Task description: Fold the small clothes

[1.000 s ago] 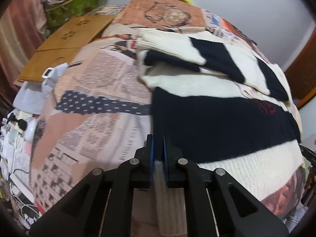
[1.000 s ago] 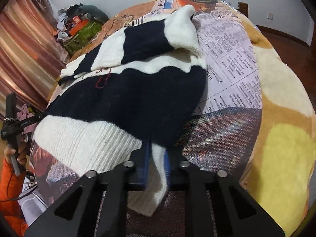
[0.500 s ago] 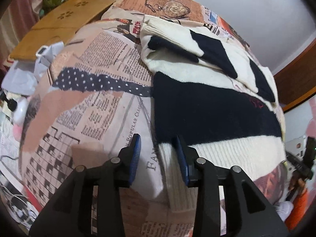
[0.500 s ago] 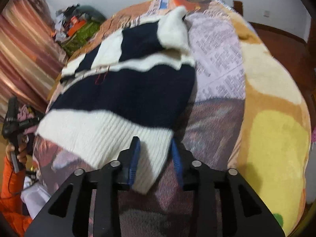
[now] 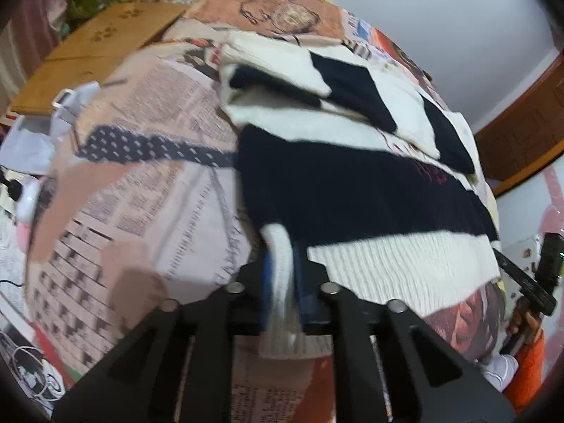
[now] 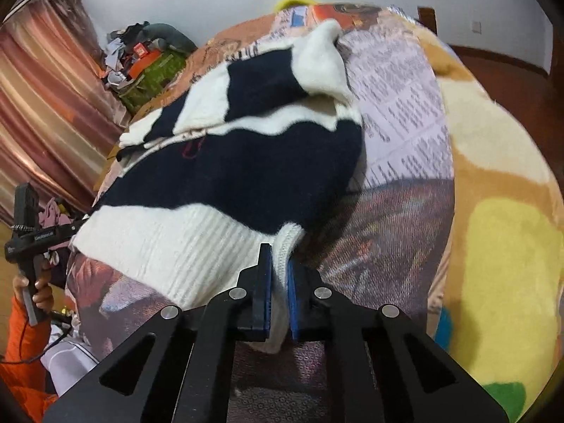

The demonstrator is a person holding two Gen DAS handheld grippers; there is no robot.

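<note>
At the near edge of the bed: both grippers are at the sweater's bottom hem, one at each corner.

Left gripper: its jaws have just been closing and now pinch the white ribbed hem at the sweater's left near corner; a strip of white knit stands up between the blue pads.

Right gripper: its jaws have just been closing too and are clamped on the hem at the opposite near corner, a fold of white rib bunched between the pads.

Sweater: a navy and white striped knit lying flat on the bed, hem toward the near edge, neck toward the far edge; the sleeves are already folded in across the upper body.

Bed: covered by a patchwork newspaper-print blanket under the sweater, with a yellow and tan fleece blanket toward the right edge.

Handling: thick, soft and limp; it will sag between the two held corners and drape when lifted, so both corners should rise together. Nothing here is fragile. The knit looks grippy rather than slippery, though the rib can stretch if pulled hard.

Where to hold: the ribbed hem corners, as now; they are the firmest part and give an even edge for carrying the bottom half up over the folded sleeves.

Likely step: the bottom-to-top fold, not yet made.

Surroundings: a wooden board lies past the bed's left edge; a hand in an orange sleeve holds the other gripper's handle.
</note>
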